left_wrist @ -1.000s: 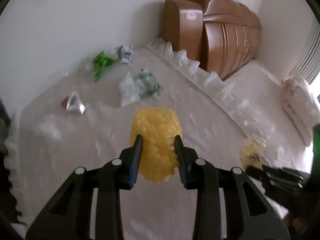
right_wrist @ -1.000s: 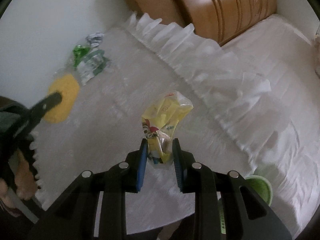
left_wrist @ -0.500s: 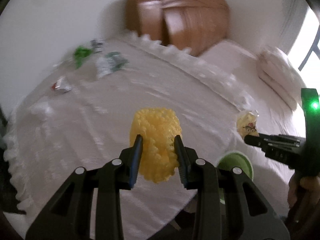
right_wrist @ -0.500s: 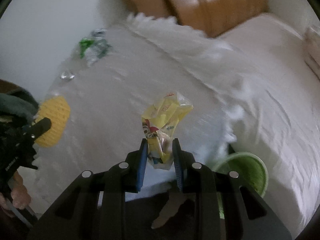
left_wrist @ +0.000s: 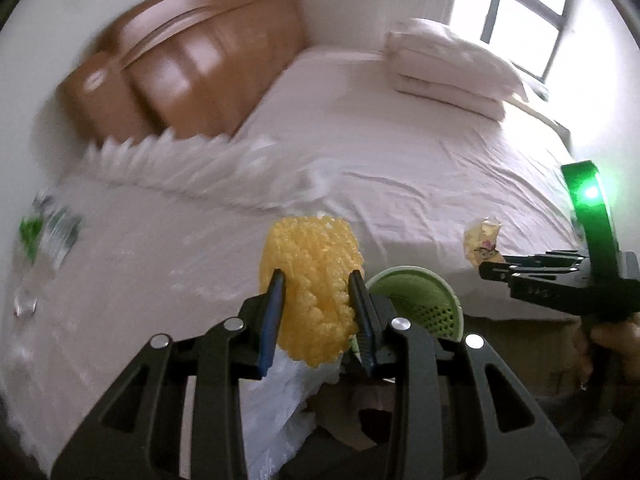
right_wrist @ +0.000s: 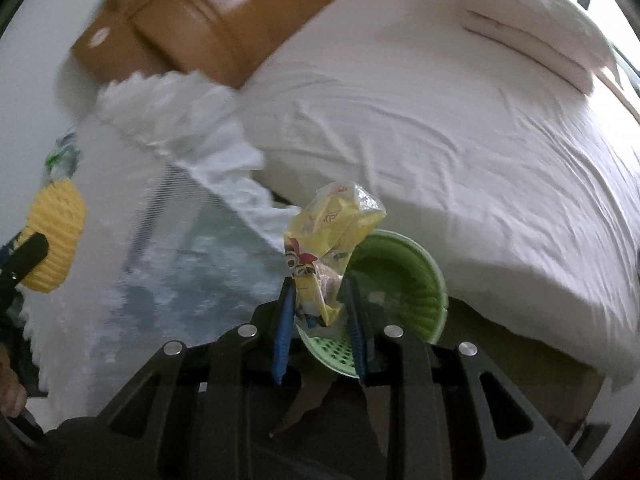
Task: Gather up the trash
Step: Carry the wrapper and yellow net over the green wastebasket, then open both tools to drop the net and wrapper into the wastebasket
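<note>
My left gripper [left_wrist: 318, 280] is shut on a yellow foam net sleeve [left_wrist: 310, 280], which hangs beside and partly in front of the green perforated trash basket [left_wrist: 420, 300] on the floor by the bed. My right gripper [right_wrist: 318, 292] is shut on a yellow snack wrapper [right_wrist: 332, 236] with a cartoon print, held just above the green basket [right_wrist: 404, 276]. The right gripper [left_wrist: 490, 270] with its wrapper [left_wrist: 482, 240] shows at the right of the left wrist view. The foam sleeve [right_wrist: 56, 236] shows at the left edge of the right wrist view.
More litter, green and clear wrappers [left_wrist: 44, 232], lies at the far left of the frilled white cover [left_wrist: 140, 248]. A white bed [right_wrist: 440, 120] with folded pillows [left_wrist: 444, 64] and a brown headboard [left_wrist: 180, 60] fills the background. A window [left_wrist: 520, 16] is at top right.
Both grippers swung right, away from the littered cover toward the bed's edge, each keeping its item. The green basket has come into view under both of them.
</note>
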